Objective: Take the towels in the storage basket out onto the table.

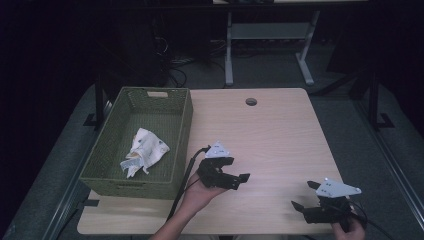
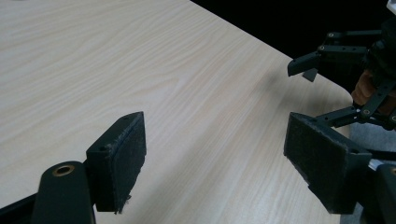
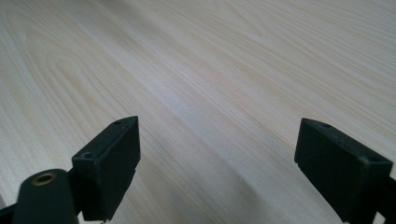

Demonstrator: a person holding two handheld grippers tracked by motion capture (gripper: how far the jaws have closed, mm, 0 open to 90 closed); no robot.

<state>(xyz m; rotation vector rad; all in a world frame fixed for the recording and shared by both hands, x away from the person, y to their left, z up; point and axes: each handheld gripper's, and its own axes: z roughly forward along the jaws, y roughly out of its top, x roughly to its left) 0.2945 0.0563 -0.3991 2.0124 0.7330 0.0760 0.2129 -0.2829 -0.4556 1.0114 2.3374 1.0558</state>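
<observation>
- The left gripper (image 1: pixel 239 180) hangs over the table (image 1: pixel 280 130) just right of the basket (image 1: pixel 182 130), jaws spread and empty.
- The right gripper (image 1: pixel 305 196) sits near the table's front right corner, jaws spread, grasping nothing.
- A crumpled cloth (image 1: pixel 144 151) lies inside the basket.

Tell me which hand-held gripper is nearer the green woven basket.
Left. The left hand-held gripper hangs over the table just right of the green woven basket, jaws open. The right hand-held gripper is far off near the table's front right corner, also open.
</observation>
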